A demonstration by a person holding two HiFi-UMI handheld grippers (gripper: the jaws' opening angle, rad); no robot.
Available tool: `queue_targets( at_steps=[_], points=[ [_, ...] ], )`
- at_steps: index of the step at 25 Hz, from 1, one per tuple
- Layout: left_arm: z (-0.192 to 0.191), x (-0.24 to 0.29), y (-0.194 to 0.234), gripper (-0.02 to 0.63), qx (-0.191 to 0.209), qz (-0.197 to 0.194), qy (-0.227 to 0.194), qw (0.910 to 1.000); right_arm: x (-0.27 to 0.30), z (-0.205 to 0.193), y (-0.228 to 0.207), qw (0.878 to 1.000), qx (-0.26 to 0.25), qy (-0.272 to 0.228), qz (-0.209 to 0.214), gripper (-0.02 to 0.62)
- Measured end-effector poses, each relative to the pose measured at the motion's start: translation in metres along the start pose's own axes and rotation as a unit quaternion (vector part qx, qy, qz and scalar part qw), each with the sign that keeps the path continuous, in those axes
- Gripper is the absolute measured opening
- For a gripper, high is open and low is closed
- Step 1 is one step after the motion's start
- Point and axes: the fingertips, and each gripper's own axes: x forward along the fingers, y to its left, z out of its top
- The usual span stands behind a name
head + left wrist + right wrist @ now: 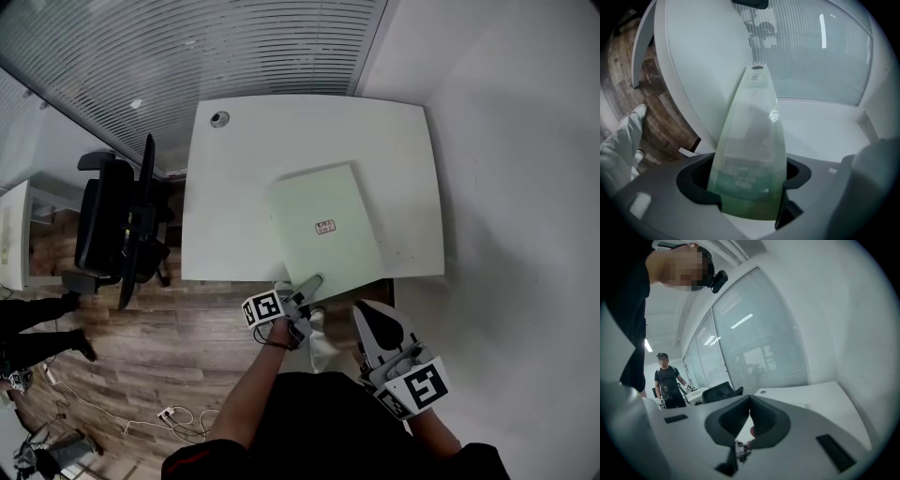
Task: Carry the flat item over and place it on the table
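A white table (234, 187) fills the middle of the head view. The pale green flat item (314, 202) lies on it at a slant, with its near corner jutting past the table's near edge toward the person.

The step in hand looks like the release. The sheet is down on the tabletop, so what remains is to let go cleanly. Doing this well probably means spreading the jaws clear of both faces, then drawing the tool straight back and level so the sheet is not dragged off the edge. A small push inward first would leave less of it overhanging.

The left gripper (306, 285) sits at that overhanging corner. Its jaws stand partly apart, and the green sheet passes loosely between them. The pads do not appear to press on it.

The right gripper (368, 315) hangs short of the table, near the person's body, with its jaws closed tip to tip on nothing.
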Motion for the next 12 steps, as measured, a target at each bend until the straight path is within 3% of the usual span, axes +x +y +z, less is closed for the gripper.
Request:
queue_targets(
  at_steps=[3,12],
  points=[
    [0.002,-0.006,0.016,0.373,-0.006,0.044,-0.008,0.999,-0.001,0.001,0.001,1.0,-0.001,0.005,-0.004,0.0],
    [0.009,-0.008,0.024,0.407,-0.001,0.107,0.0,0.9942,0.004,0.003,0.002,1.0,-0.004,0.004,-0.003,0.0]
  ],
)
